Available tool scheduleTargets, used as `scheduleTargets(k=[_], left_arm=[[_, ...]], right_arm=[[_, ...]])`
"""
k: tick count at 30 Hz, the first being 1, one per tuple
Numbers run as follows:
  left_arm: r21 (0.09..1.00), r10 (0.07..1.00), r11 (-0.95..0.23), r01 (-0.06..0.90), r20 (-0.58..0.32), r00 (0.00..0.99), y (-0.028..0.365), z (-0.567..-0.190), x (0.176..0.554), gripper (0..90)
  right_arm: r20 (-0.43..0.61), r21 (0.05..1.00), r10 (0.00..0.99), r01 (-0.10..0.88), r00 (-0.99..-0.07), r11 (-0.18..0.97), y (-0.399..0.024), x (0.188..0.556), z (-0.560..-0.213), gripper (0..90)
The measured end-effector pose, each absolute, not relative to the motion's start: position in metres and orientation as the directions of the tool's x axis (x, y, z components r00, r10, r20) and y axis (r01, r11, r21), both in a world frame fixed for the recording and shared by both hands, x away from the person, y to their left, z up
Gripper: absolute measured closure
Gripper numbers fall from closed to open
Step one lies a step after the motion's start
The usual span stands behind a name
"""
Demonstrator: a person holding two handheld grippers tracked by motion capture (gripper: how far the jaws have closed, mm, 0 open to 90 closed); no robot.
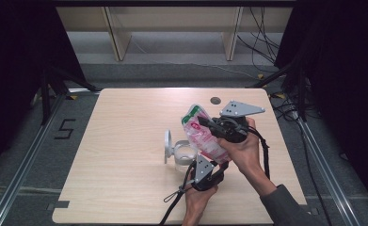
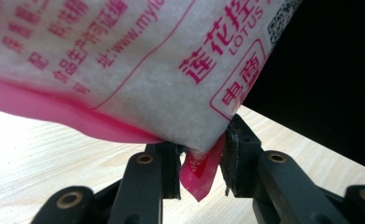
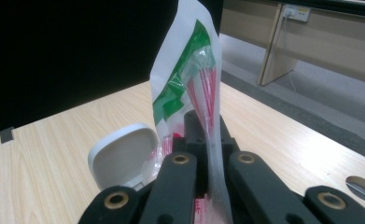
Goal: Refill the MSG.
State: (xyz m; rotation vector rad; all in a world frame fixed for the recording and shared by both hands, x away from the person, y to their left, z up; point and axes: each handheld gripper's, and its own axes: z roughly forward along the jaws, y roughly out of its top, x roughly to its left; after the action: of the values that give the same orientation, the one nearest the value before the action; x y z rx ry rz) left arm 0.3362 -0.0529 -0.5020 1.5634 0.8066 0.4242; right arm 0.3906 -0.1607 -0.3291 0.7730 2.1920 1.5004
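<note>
The pink-and-white powder bag (image 1: pixel 201 134) hangs in the air between the two grippers, tilted above the clear jar (image 1: pixel 184 157) with its white flip lid (image 1: pixel 167 146) thrown open.

The likeliest trouble is at the bottom corner. The left gripper (image 2: pixel 200 161) has only the pink sealed corner of the bag between its jaws; they stand partly apart with that thin tab pinched in the gap, and the full white belly of the bag bulges just above them. If the bag is swung or its contents shift, the slick corner could slide out and the bag would then swing from the other grip alone, perhaps knocking the jar below. The right gripper (image 3: pixel 207 154) has its jaws closed flat on the upper part of the bag, the green-printed top edge rising straight out beyond the tips; a hard pull between the two grips could crease or tear the film there. If the top is open, tipping further while the mouth is off-line from the jar would scatter powder on the tabletop (image 1: pixel 125 141).

The left hand (image 1: pixel 196 200) comes up from the near edge, its gripper pointing away and upward under the bag. The right hand (image 1: pixel 245 148) reaches in from the right, forearm angled across, its gripper pointing leftward with the grey plate uppermost.
</note>
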Motion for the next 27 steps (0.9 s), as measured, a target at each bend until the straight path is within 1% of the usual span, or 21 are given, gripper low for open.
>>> scheduleTargets(k=[1, 3, 6, 7, 8, 9, 12, 13, 15, 16, 19, 21, 22, 25, 26, 27], left_arm=[[0.969, 0.702, 0.013, 0.246, -0.184, 0.688, -0.053, -0.502, 0.336, 70.3], [0.969, 0.705, 0.024, 0.245, -0.190, 0.683, -0.054, -0.502, 0.337, 70.4], [0.970, 0.708, 0.024, 0.241, -0.186, 0.681, -0.054, -0.502, 0.337, 70.5], [0.970, 0.708, 0.023, 0.243, -0.188, 0.681, -0.054, -0.502, 0.337, 70.6], [0.971, 0.710, 0.021, 0.240, -0.183, 0.680, -0.054, -0.503, 0.337, 70.6], [0.970, 0.708, 0.024, 0.241, -0.186, 0.681, -0.054, -0.503, 0.338, 70.7], [0.969, 0.705, 0.029, 0.244, -0.193, 0.682, -0.055, -0.504, 0.339, 70.8], [0.969, 0.705, 0.031, 0.244, -0.194, 0.682, -0.055, -0.504, 0.339, 70.8], [0.969, 0.704, 0.026, 0.245, -0.192, 0.684, -0.055, -0.504, 0.340, 70.8], [0.968, 0.705, 0.021, 0.250, -0.192, 0.683, -0.055, -0.505, 0.340, 70.8], [0.966, 0.704, 0.045, 0.255, -0.211, 0.677, -0.056, -0.506, 0.341, 70.8], [0.965, 0.703, 0.043, 0.257, -0.212, 0.679, -0.056, -0.505, 0.341, 70.8], [0.966, 0.704, 0.041, 0.256, -0.210, 0.679, -0.056, -0.505, 0.342, 70.8], [0.967, 0.703, 0.042, 0.252, -0.208, 0.680, -0.056, -0.505, 0.342, 70.9], [0.967, 0.701, 0.046, 0.251, -0.211, 0.681, -0.056, -0.505, 0.342, 70.9], [0.966, 0.702, 0.046, 0.254, -0.212, 0.680, -0.056, -0.505, 0.342, 70.9]], right_arm=[[0.017, 0.928, 0.632, 0.248, -0.775, 0.279, -0.159, 0.390, -0.329, 90.0], [-0.006, 0.930, 0.623, 0.225, -0.782, 0.291, -0.157, 0.392, -0.329, 90.0], [0.002, 0.920, 0.624, 0.246, -0.781, 0.305, -0.153, 0.392, -0.328, 90.0], [-0.013, 0.919, 0.617, 0.233, -0.787, 0.317, -0.153, 0.393, -0.328, 90.0], [0.010, 0.914, 0.625, 0.260, -0.781, 0.310, -0.151, 0.392, -0.328, 90.0], [0.014, 0.913, 0.630, 0.266, -0.777, 0.308, -0.150, 0.391, -0.329, 90.0], [-0.033, 0.917, 0.628, 0.226, -0.777, 0.328, -0.146, 0.394, -0.331, 90.0], [-0.013, 0.909, 0.626, 0.252, -0.779, 0.332, -0.146, 0.393, -0.330, 90.0], [-0.017, 0.908, 0.622, 0.248, -0.783, 0.337, -0.144, 0.396, -0.331, 90.0], [-0.004, 0.905, 0.629, 0.265, -0.778, 0.334, -0.143, 0.396, -0.332, 90.0], [0.003, 0.896, 0.622, 0.278, -0.783, 0.346, -0.140, 0.400, -0.334, 90.0], [-0.022, 0.899, 0.626, 0.259, -0.780, 0.354, -0.138, 0.402, -0.335, 90.0], [-0.009, 0.901, 0.635, 0.270, -0.772, 0.340, -0.136, 0.401, -0.335, 90.0], [-0.001, 0.888, 0.624, 0.286, -0.781, 0.360, -0.135, 0.402, -0.334, 90.0], [-0.012, 0.891, 0.627, 0.277, -0.779, 0.360, -0.133, 0.402, -0.334, 90.0], [-0.046, 0.887, 0.615, 0.251, -0.787, 0.388, -0.134, 0.404, -0.333, 90.0]])
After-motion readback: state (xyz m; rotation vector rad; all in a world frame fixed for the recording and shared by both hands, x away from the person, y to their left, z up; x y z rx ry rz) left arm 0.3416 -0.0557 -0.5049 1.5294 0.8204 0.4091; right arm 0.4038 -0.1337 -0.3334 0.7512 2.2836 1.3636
